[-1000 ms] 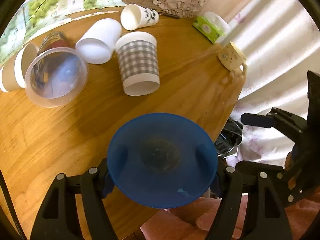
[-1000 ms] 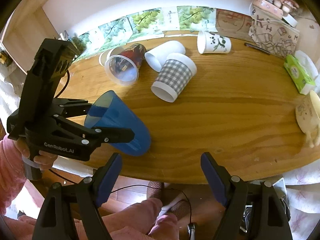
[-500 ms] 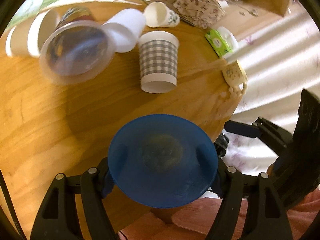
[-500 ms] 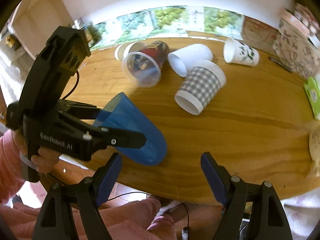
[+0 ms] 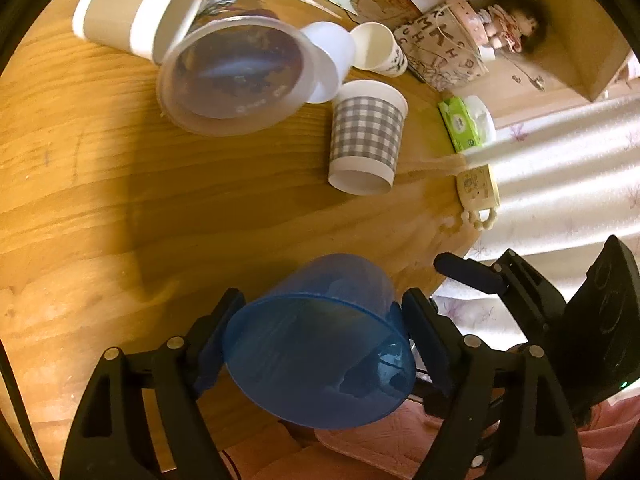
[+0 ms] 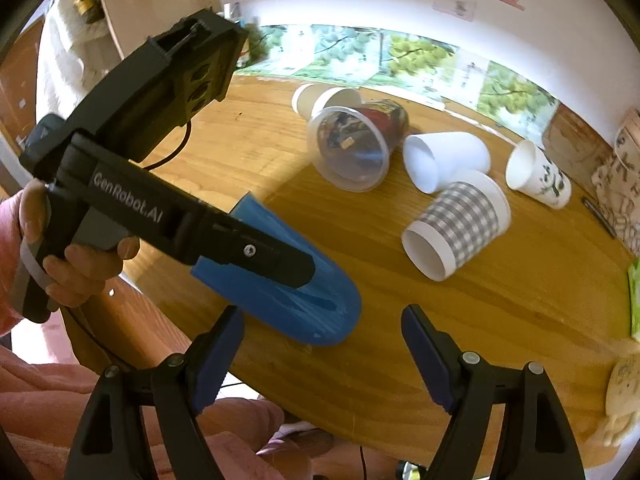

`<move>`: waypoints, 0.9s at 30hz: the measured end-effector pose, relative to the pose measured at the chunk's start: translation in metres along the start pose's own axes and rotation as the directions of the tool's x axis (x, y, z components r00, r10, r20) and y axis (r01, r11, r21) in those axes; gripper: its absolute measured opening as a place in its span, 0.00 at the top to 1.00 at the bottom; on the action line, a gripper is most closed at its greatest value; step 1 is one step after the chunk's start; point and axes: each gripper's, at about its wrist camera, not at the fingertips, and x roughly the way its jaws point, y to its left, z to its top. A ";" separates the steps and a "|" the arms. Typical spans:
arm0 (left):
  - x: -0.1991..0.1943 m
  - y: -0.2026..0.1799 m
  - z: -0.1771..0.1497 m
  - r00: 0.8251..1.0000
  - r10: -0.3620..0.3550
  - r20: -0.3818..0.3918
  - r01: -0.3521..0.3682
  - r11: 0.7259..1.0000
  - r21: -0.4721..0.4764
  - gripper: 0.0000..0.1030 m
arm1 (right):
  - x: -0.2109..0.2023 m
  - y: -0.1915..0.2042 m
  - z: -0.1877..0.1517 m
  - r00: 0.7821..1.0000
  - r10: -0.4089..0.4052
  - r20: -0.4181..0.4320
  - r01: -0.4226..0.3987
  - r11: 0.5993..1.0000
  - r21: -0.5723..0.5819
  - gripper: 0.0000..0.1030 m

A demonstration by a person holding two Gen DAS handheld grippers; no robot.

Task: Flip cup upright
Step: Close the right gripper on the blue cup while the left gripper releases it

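Note:
My left gripper (image 5: 320, 320) is shut on a translucent blue plastic cup (image 5: 320, 340). The cup is tilted, its open mouth towards the camera and its closed bottom down towards the wooden table (image 5: 100, 200) near the front edge. In the right wrist view the same blue cup (image 6: 304, 304) slants with its base low at the table, held by the left gripper (image 6: 280, 260). My right gripper (image 6: 320, 340) is open and empty, just in front of the cup.
Several cups lie on their sides further back: a grey checked cup (image 5: 366, 136), a clear plastic cup (image 5: 236, 76), a white cup (image 5: 332, 52), a brown-banded cup (image 5: 136, 12) and a printed white cup (image 5: 380, 52). A green wipes pack (image 5: 464, 124) and a cream mug (image 5: 478, 192) sit at the right edge.
My left gripper has tipped the blue cup, its mouth rising towards the camera and its base swinging down to the table. The right gripper stayed open and shifted its view left.

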 end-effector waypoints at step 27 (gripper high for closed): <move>-0.019 0.036 0.007 0.999 -0.032 0.041 0.035 0.996 -0.081 0.17 | 0.026 0.059 -0.003 0.997 -0.053 0.052 0.067 0.951 -0.300 0.21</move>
